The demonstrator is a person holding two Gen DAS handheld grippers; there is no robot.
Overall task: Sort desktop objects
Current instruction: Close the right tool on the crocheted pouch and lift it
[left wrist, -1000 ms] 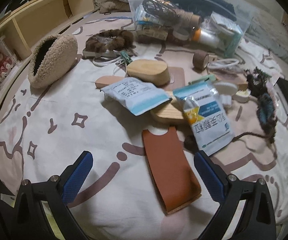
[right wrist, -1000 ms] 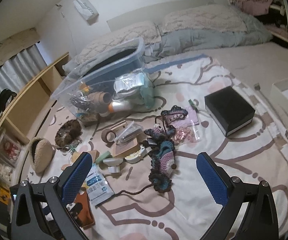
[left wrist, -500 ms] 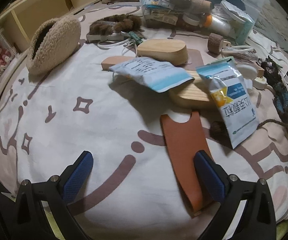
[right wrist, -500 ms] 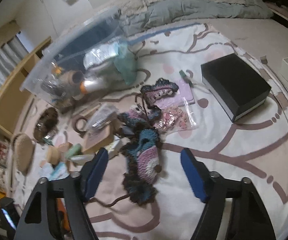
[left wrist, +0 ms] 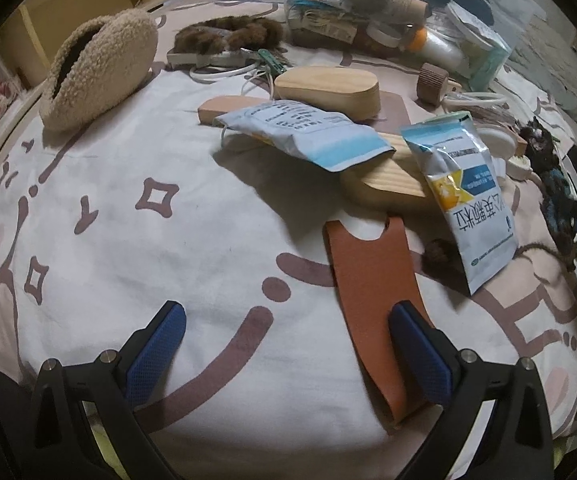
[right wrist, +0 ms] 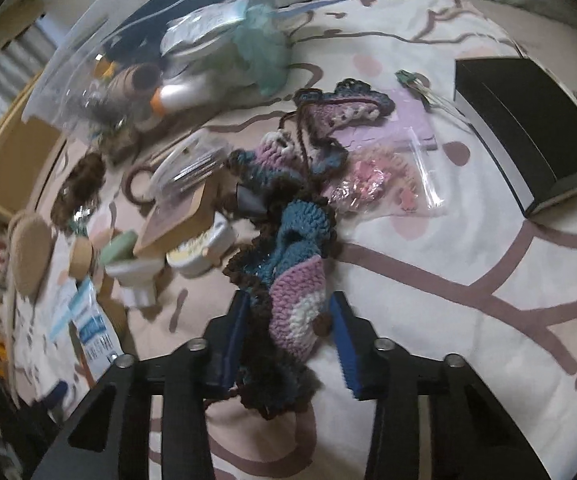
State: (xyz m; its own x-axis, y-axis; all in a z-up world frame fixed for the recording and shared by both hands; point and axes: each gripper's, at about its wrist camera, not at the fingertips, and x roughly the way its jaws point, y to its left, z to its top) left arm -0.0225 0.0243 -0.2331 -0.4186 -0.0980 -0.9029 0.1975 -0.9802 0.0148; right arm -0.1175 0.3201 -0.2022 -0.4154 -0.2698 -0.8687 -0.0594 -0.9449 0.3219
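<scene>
A crochet piece [right wrist: 296, 276] in blue, pink and brown yarn lies on the patterned bedsheet [right wrist: 468, 320]. My right gripper [right wrist: 290, 320] points down at its near end, and its jaws are closing with the blue pads touching the yarn on both sides. In the left wrist view my left gripper [left wrist: 288, 344] hovers open just above the sheet. Its right finger [left wrist: 416, 352] overlaps the lower edge of a flat brown leather sleeve [left wrist: 368, 276]; nothing sits between the pads.
A clear plastic bin [right wrist: 88, 64] holding bottles and spools stands at the back. A black box [right wrist: 528, 128] lies to the right and a zip bag of pink bits [right wrist: 380, 180] beside the crochet. Wooden blocks [left wrist: 328, 88], two sachets [left wrist: 464, 200] and a fluffy pouch [left wrist: 96, 68] lie ahead of the left gripper.
The right gripper dropped toward the crochet piece and narrowed from wide open until its pads reached the yarn. The left gripper sank a little toward the sheet and stayed open.
</scene>
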